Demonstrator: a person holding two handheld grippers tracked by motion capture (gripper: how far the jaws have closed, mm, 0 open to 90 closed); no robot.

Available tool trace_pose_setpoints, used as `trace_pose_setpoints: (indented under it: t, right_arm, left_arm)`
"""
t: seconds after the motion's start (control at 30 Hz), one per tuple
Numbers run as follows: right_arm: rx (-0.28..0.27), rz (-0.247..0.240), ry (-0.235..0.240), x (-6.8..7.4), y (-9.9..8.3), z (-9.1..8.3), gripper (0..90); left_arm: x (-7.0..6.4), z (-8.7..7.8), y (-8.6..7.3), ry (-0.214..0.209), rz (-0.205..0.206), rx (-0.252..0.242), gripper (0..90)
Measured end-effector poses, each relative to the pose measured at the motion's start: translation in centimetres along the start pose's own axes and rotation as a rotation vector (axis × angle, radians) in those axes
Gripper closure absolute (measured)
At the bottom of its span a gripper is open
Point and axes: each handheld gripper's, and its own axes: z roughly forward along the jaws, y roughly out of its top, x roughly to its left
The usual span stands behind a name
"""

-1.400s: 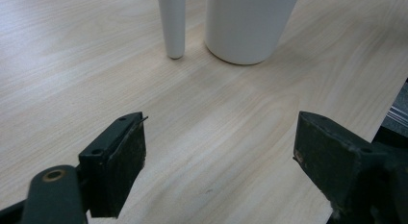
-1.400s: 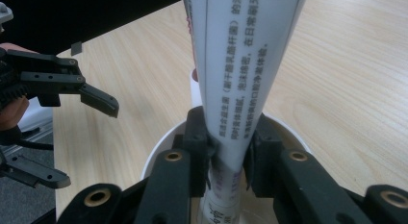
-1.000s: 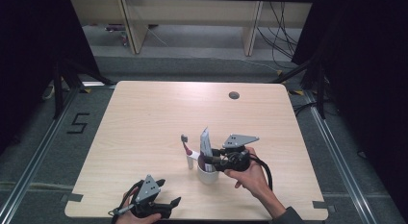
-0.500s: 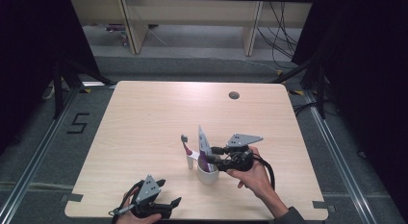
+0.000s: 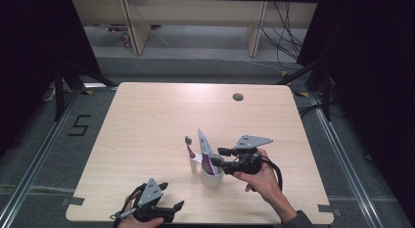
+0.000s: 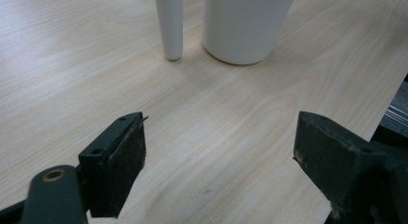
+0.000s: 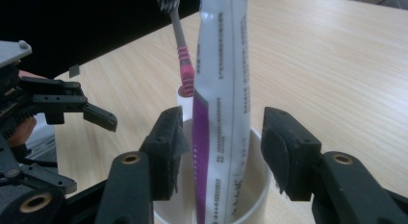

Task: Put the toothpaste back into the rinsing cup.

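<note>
A white and purple toothpaste tube (image 5: 205,150) (image 7: 223,89) stands upright in a white cup (image 5: 212,178) (image 7: 262,197) at the table's front middle. My right gripper (image 5: 218,157) (image 7: 223,149) is open, one jaw on each side of the tube just above the cup's rim, with small gaps showing. A toothbrush (image 5: 188,146) (image 7: 181,51) with a pink neck and white handle (image 6: 169,27) stands against the cup's left side, its end on the table. My left gripper (image 5: 172,195) (image 6: 219,156) hovers open and empty near the front edge, facing the cup (image 6: 245,27).
The wooden table (image 5: 147,120) has a round cable hole (image 5: 238,97) at the back right. Its front edge runs just under my left gripper. Beyond the far edge are wooden shelf legs (image 5: 134,27) and floor cables.
The tube's top has tipped slightly to the left in the cup. Both grippers have stayed almost in place.
</note>
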Motion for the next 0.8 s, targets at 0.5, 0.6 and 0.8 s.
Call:
trace_pose_setpoints:
  t: [0.5, 0.6, 0.8]
  right_arm:
    - [-0.024, 0.078, -0.078, -2.2, -1.3, -3.6, 43.1]
    - [-0.025, 0.094, -0.095, -2.4, -1.7, -4.0, 40.9]
    - [-0.029, 0.115, -0.112, -3.1, -2.4, -4.7, 36.8]
  left_arm:
    - [0.0, 0.0, 0.0, 0.007, 0.006, 0.011, 18.3]
    - [0.1, -0.1, 0.0, 0.009, 0.006, 0.016, 18.3]
    - [0.2, 0.0, 0.0, 0.007, 0.003, 0.016, 18.3]
